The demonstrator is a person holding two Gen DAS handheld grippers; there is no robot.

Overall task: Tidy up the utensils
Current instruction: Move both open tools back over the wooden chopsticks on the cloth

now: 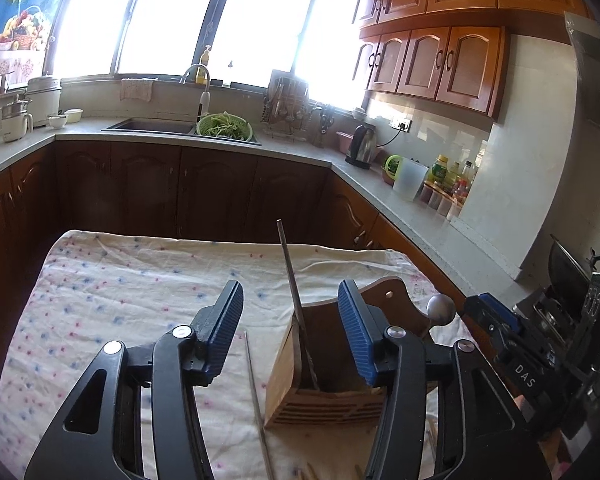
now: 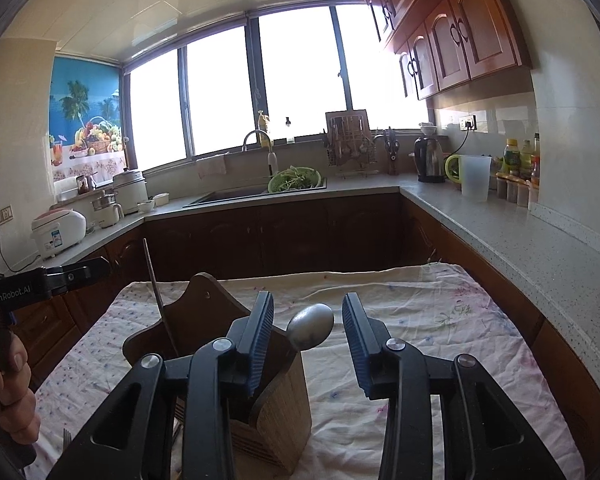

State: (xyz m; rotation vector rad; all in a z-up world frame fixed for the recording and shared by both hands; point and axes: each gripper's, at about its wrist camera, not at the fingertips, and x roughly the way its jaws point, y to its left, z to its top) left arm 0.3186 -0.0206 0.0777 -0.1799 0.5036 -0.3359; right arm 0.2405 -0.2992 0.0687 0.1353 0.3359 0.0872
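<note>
Both our tools, left tool [image 1: 290, 336] and right tool [image 2: 308, 340], gape empty: chopstick [image 1: 290, 280] and spoon [image 2: 310, 326] stand in the holder [image 1: 324, 376], one chopstick on the desk [image 1: 256, 392] remains.

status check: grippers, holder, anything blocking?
Left gripper open, right gripper open, both empty. Chopstick and spoon stand in wooden holder. One chopstick on cloth beside it.

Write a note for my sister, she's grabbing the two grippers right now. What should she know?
Left gripper: open, nothing pinched; a chopstick stands between its fingers.
Right gripper: open, empty; the spoon sits between its fingers, not gripped.
Holder: wooden, on the cloth.
Done: that chopstick and the spoon stand in the holder.
Left: a second chopstick lies on the cloth left of the holder; a fork shows near the front edge. Both probably go in next.
</note>
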